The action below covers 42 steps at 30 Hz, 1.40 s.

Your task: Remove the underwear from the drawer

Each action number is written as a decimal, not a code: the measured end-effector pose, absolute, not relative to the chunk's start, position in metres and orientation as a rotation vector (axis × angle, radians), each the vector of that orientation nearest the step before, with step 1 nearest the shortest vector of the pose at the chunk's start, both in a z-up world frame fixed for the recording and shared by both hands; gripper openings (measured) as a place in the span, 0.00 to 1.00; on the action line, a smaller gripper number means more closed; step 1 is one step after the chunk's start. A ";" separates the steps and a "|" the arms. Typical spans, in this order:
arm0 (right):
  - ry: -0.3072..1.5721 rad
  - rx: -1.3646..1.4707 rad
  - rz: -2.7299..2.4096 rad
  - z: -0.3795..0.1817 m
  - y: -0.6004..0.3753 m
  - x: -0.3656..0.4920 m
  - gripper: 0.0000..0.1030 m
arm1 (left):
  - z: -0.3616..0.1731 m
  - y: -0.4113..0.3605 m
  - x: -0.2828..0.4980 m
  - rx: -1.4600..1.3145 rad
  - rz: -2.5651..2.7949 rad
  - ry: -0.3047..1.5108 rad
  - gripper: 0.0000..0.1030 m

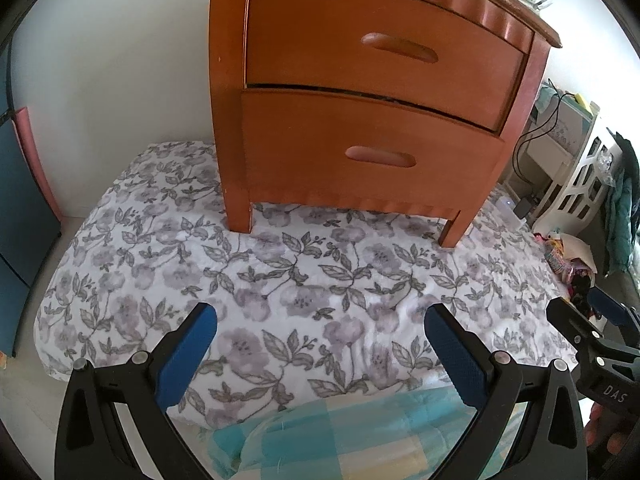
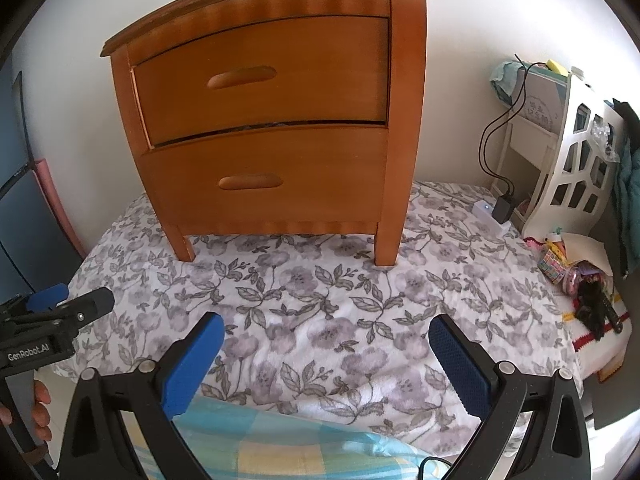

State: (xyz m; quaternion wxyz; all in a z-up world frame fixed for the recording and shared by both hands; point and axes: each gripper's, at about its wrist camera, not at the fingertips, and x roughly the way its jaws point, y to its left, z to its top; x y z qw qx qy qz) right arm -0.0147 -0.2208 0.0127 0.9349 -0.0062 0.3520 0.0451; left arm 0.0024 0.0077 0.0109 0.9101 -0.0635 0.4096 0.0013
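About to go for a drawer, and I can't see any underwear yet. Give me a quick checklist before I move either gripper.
1. Left gripper open and holding nothing: ok.
2. Right gripper open and holding nothing: ok.
3. Top drawer handle in plain sight, nothing in front of it: ok.
4. Bottom drawer handle in plain sight too: ok.
5. Both drawers pushed in, so the underwear is hidden; which drawer holds it: cannot tell.
6. Nightstand footing: not ok, its legs rest on the soft flowered bedspread, so it may shift when a drawer is pulled.
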 end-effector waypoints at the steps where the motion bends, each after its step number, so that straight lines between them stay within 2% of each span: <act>1: 0.721 -0.012 0.091 0.013 -0.221 -0.014 1.00 | 0.011 0.008 0.001 -0.132 -0.002 0.838 1.00; 11: 0.722 -0.012 0.091 0.013 -0.220 -0.014 1.00 | 0.016 0.007 -0.002 -0.130 -0.013 0.780 1.00; 42: 0.728 -0.007 0.086 0.012 -0.222 -0.016 1.00 | 0.016 0.004 -0.007 -0.114 -0.064 0.787 1.00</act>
